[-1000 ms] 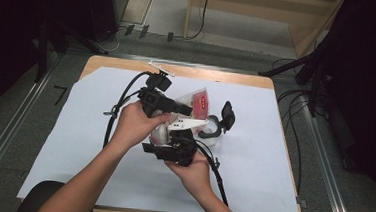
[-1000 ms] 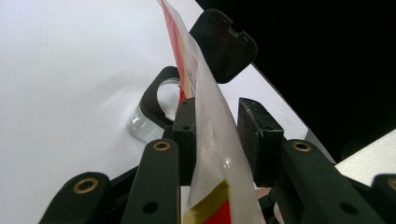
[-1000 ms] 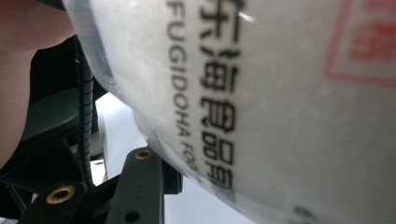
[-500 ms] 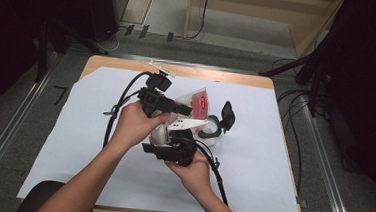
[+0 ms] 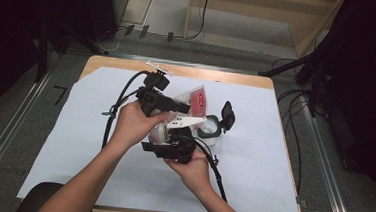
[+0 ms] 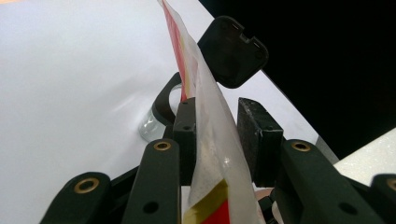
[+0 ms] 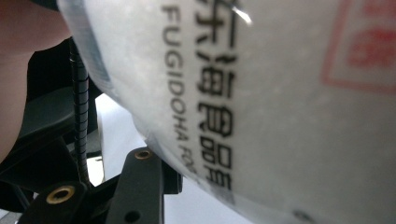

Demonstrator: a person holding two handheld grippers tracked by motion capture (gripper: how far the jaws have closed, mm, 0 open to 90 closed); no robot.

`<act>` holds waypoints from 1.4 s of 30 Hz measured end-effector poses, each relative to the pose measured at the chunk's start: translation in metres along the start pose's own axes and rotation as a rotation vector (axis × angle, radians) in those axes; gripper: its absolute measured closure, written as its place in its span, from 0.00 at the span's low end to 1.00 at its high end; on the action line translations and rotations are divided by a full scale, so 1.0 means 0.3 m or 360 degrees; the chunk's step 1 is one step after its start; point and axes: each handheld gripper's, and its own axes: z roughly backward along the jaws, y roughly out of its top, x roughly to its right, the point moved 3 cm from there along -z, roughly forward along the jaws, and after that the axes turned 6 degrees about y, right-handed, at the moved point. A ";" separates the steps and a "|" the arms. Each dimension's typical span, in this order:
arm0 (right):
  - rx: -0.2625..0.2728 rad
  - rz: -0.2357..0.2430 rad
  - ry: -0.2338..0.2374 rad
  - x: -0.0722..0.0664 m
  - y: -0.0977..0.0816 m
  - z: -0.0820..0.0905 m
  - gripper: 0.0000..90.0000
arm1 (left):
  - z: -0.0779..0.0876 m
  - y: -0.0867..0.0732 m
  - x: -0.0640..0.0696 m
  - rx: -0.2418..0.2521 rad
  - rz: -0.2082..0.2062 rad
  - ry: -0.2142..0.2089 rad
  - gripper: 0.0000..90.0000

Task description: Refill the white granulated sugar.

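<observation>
A clear plastic bag [image 5: 197, 98] with a red label and white powder hangs tilted between both grippers above the table. My left gripper [image 5: 183, 107] is shut on its upper part; in the left gripper view the bag [image 6: 219, 154] runs between the two pads [image 6: 186, 126]. My right gripper [image 5: 172, 136] holds the bulging lower end from below, and printed plastic [image 7: 261, 93] lies across one black finger [image 7: 140, 182]. A glass jar [image 5: 209, 130] stands just right of the grippers with its black flip lid [image 5: 227, 114] raised; the jar [image 6: 153, 124] and lid [image 6: 233, 51] sit beyond the bag.
White paper [image 5: 73, 143] covers the wooden table [image 5: 218, 76]. Black cables [image 5: 118, 101] trail from the grippers over the sheet's left and near parts. Dark equipment and floor cables surround the table.
</observation>
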 end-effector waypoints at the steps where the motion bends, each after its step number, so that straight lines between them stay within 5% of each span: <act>1: -0.0002 0.0004 0.0004 0.001 0.000 -0.001 0.69 | 0.002 -0.001 0.000 -0.0001 -0.0001 0.0005 0.78; 17: 0.0018 0.0002 0.0023 0.005 0.007 0.001 0.68 | 0.006 0.000 0.011 0.0048 -0.0010 -0.0007 0.77; 42: 0.0035 -0.0044 0.0007 -0.006 -0.005 0.013 0.69 | -0.011 0.009 0.019 -0.0004 -0.0001 -0.0049 0.77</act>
